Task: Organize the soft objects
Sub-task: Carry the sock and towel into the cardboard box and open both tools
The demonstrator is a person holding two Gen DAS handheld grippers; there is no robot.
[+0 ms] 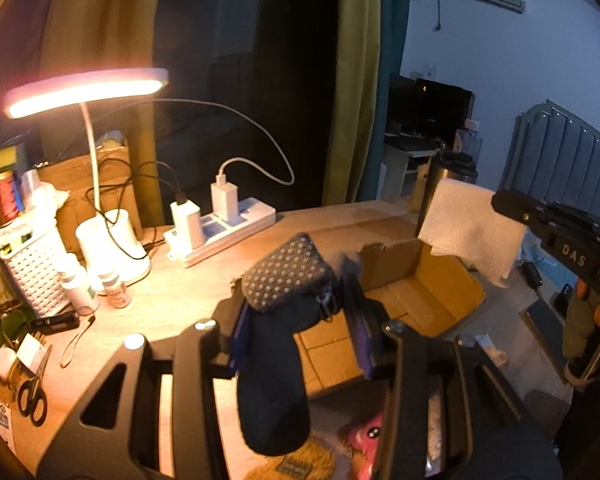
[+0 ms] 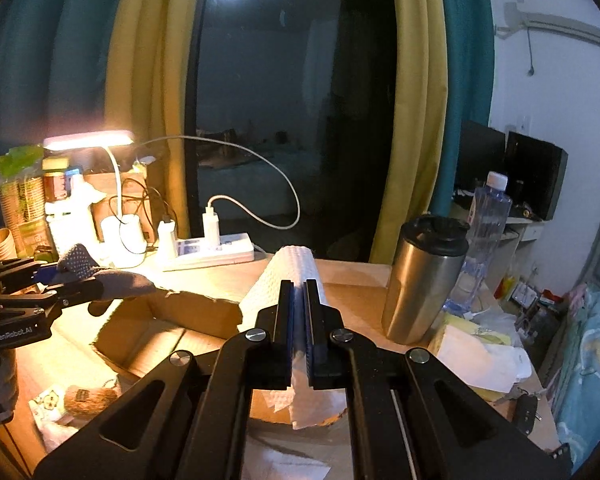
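My left gripper (image 1: 300, 300) is shut on a dark sock (image 1: 276, 380) with a grey dotted sole (image 1: 286, 272), held above the left edge of an open cardboard box (image 1: 416, 292). It also shows at the left of the right wrist view (image 2: 76, 276), sock (image 2: 120, 282) hanging over the box (image 2: 160, 332). My right gripper (image 2: 299, 300) is shut on a white paper towel (image 2: 278, 280), held over the box's right side. The towel (image 1: 472, 224) and right gripper show at the right of the left wrist view.
A lit desk lamp (image 1: 88, 88), power strip (image 1: 224, 228), white basket (image 1: 36, 268), bottles and scissors (image 1: 32, 398) crowd the desk's left. A steel tumbler (image 2: 424, 276) and water bottle (image 2: 486, 224) stand right of the box. A pink plush (image 1: 366, 444) and brown soft item (image 2: 88, 398) lie near the front.
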